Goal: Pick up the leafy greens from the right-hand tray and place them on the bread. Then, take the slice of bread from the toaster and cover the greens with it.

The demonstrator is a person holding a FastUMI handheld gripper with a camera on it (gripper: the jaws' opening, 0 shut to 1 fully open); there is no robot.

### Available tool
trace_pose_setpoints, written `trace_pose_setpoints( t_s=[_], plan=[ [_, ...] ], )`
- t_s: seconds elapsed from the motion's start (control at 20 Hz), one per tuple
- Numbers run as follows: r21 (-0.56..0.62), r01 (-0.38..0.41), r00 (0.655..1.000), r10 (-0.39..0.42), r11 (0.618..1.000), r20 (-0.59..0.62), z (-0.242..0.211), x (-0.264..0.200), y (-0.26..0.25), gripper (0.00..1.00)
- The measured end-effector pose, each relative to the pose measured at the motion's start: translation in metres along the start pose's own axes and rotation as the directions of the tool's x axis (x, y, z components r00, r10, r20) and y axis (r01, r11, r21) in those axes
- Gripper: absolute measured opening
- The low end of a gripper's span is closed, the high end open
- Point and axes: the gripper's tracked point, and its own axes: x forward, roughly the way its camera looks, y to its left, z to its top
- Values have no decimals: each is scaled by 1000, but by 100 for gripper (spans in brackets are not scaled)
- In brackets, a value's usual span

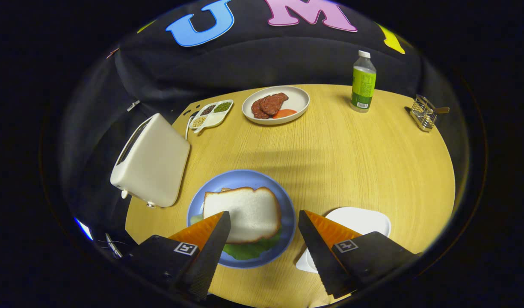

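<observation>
Seemingly the stacking is done, and the step in hand reads as letting go and backing off cleanly. The round wooden tabletop [351, 162] carries everything. At its far left stands the white toaster [152, 160], tipped in this view, with no slice visible in its slot. Near the middle sits the blue plate [287, 201], and just right of it the white tray [364, 220], which lies bare where it can be seen, partly hidden behind the right finger. On the plate lies the bread slice [244, 211], with the leafy greens [249, 250] peeking out from under its near edge; an edge of another slice seems to show beneath its far side. Farther away are a white dish of meat [275, 105], a green-labelled bottle [363, 82], a small seed tray [211, 114] and a metal rack [423, 113].

The claw [264, 224] stands wide, holding nothing, its left finger over the slice's near left corner and its right finger clear of the plate. To finish well, it should lift straight up before drawing back, so that neither finger drags the top slice off the greens. Whether the left finger touches the bread cannot be told.
</observation>
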Motion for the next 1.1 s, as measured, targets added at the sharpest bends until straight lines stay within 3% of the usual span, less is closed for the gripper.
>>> trace_pose_setpoints(
  t_s=[0.3,0.6,0.95,1.1],
  plan=[
    [-75,36,979,-20,997,203,63,-59,-5,99],
    [-104,48,925,-5,993,379,119,-133,-10,99],
    [-27,135,783,-90,990,616,176,-237,-62,99],
    [22,157,740,-132,987,659,180,-263,-87,99]
  ],
)
